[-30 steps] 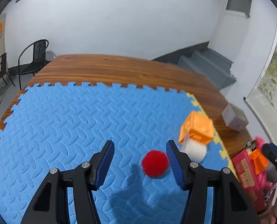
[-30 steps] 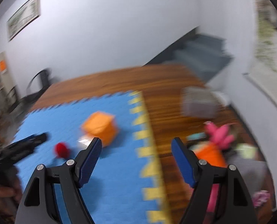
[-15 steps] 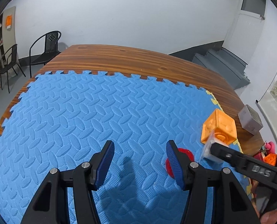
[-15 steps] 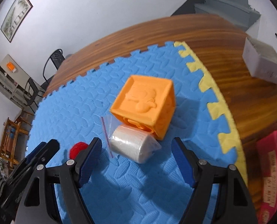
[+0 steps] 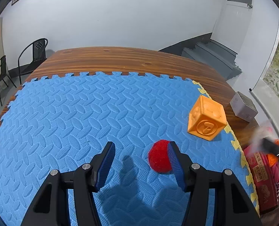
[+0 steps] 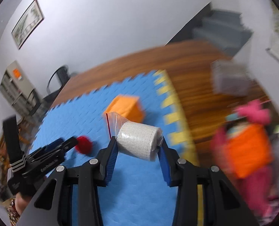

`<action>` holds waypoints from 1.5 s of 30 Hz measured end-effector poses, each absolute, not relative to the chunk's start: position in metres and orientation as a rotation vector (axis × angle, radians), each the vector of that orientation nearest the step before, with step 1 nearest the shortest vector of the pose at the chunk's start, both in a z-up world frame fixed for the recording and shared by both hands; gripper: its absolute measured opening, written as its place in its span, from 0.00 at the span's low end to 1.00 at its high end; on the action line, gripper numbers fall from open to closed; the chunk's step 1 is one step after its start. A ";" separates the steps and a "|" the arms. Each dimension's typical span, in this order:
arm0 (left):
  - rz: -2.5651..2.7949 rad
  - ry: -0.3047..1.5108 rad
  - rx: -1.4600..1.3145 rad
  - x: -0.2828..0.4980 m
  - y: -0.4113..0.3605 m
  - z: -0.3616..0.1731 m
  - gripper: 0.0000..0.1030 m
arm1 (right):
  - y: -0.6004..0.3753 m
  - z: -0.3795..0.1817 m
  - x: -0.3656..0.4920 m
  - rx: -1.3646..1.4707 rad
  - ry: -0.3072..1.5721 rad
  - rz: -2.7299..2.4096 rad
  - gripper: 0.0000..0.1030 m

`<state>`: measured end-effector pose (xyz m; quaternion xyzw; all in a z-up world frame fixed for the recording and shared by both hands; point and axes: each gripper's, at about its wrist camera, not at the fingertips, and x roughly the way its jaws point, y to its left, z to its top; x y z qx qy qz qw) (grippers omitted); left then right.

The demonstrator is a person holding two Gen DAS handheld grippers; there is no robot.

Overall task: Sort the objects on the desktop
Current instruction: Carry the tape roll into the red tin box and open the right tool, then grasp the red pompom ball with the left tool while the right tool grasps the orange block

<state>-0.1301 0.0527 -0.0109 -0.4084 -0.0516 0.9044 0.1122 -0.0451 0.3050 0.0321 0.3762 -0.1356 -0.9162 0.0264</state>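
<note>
Roll [image 6: 139,141] clamped in right gripper [image 6: 138,151], in carry; left gripper [image 5: 141,162] agape beside ball [image 5: 159,159]; next needs a drop spot.

The white roll in its clear bag [image 6: 139,143] was lying by the orange cube [image 5: 207,117] half a second ago. Now the right tongs [image 6: 137,150] squeeze it, lifted off the blue mat [image 5: 83,116]. The red ball [image 5: 159,158] now touches the left tongs' [image 5: 141,162] right finger.
</note>
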 end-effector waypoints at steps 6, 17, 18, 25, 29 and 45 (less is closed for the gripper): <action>2.649 -0.148 -1.194 -0.130 0.057 -0.010 0.58 | 0.414 0.066 -0.021 1.170 -0.563 -3.103 0.44; 2.617 -0.120 -1.181 -0.133 0.067 -0.013 0.58 | 0.487 0.036 -0.044 1.418 -0.660 -3.206 0.45; 2.614 -0.123 -1.182 -0.134 0.067 -0.013 0.57 | 0.491 0.033 -0.047 1.441 -0.659 -3.207 0.46; 2.616 -0.138 -1.188 -0.132 0.064 -0.012 0.58 | 0.474 0.042 -0.044 1.365 -0.617 -3.226 0.60; 2.628 -0.149 -1.195 -0.128 0.063 -0.009 0.58 | 0.443 0.055 -0.046 1.260 -0.571 -3.207 0.63; 2.594 -0.187 -1.204 -0.136 0.052 -0.014 0.58 | 0.295 0.049 -0.115 1.157 -0.418 -2.871 0.77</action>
